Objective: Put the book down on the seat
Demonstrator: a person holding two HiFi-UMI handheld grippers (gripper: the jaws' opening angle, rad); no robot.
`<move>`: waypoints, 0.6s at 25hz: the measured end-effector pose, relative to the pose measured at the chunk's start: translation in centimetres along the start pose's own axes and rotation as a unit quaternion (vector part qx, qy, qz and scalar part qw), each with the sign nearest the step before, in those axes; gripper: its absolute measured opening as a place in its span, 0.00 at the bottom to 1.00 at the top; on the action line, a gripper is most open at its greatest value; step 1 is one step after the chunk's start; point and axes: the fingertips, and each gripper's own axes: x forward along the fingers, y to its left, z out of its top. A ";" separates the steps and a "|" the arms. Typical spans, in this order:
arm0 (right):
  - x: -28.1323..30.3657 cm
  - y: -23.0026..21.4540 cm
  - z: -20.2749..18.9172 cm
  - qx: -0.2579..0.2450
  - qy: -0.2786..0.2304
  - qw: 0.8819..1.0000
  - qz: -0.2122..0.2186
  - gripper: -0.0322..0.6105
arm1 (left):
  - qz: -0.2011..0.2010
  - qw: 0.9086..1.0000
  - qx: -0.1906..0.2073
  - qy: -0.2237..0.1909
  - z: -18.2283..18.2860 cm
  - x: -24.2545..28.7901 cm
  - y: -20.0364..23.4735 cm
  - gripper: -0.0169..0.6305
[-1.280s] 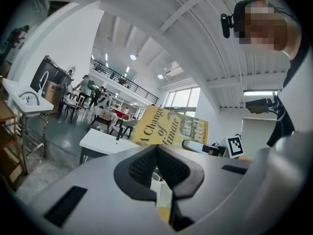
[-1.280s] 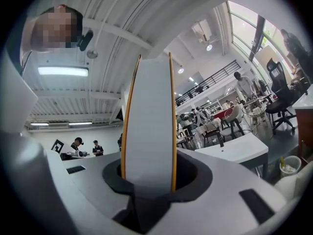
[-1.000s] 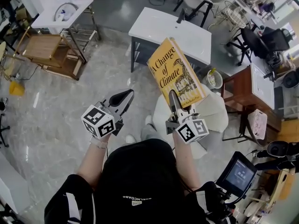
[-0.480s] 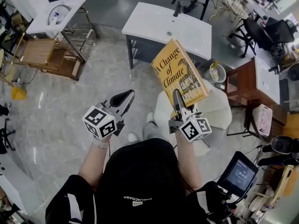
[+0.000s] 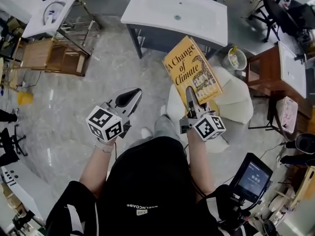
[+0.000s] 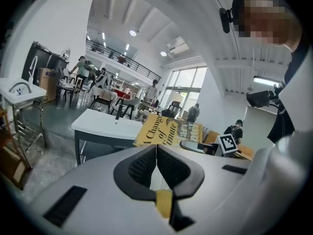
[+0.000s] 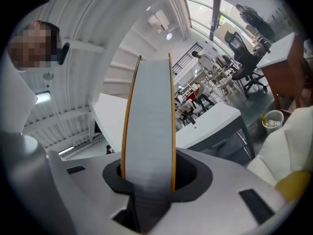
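Standing beyond the person is a white table (image 5: 177, 14) on a dark frame. A small bin (image 5: 236, 59) sits on the floor between it and a brown wooden desk (image 5: 283, 75) at the right. A wooden rack (image 5: 49, 58) and a white sink stand (image 5: 49, 11) are well apart at the far left. The white cushioned seat (image 5: 231, 104) lies just ahead of the person, below the right gripper (image 5: 190, 96). In the head view the book (image 5: 192, 72) overlaps the seat's left edge and the table's near edge.

Right gripper: jaws parted to the book's thickness and clamped on its lower edge, one pad against each yellow cover, with the page block showing edge-on between them. The book is held in the air, tilted, cover towards the head camera, not yet on the seat.

Left gripper (image 5: 129, 97): jaws pressed together with nothing between them, left of the book and apart from it.
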 end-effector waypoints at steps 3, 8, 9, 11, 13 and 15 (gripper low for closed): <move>0.1 -2.9 -1.0 0.038 0.004 0.999 -0.015 0.30 | -0.002 1.000 0.005 0.017 -0.3 1.6 -0.1 0.05; 0.6 -7.8 -3.4 0.089 0.018 0.995 -0.043 0.30 | -0.003 0.999 0.004 0.044 -1.1 4.0 0.4 0.05; 0.8 -9.1 -3.9 0.096 0.022 0.994 -0.049 0.30 | -0.004 0.999 0.004 0.051 -1.5 4.8 0.4 0.05; 1.1 -12.0 -4.7 0.112 0.026 0.991 -0.062 0.30 | -0.005 0.998 0.004 0.064 -2.4 6.6 0.5 0.05; 1.4 -14.3 -5.2 0.129 0.028 0.989 -0.073 0.30 | -0.007 0.997 0.005 0.076 -2.8 8.0 0.6 0.05; 1.7 -15.7 -5.6 0.139 0.029 0.986 -0.083 0.30 | -0.008 0.996 0.007 0.085 -2.8 8.5 0.8 0.05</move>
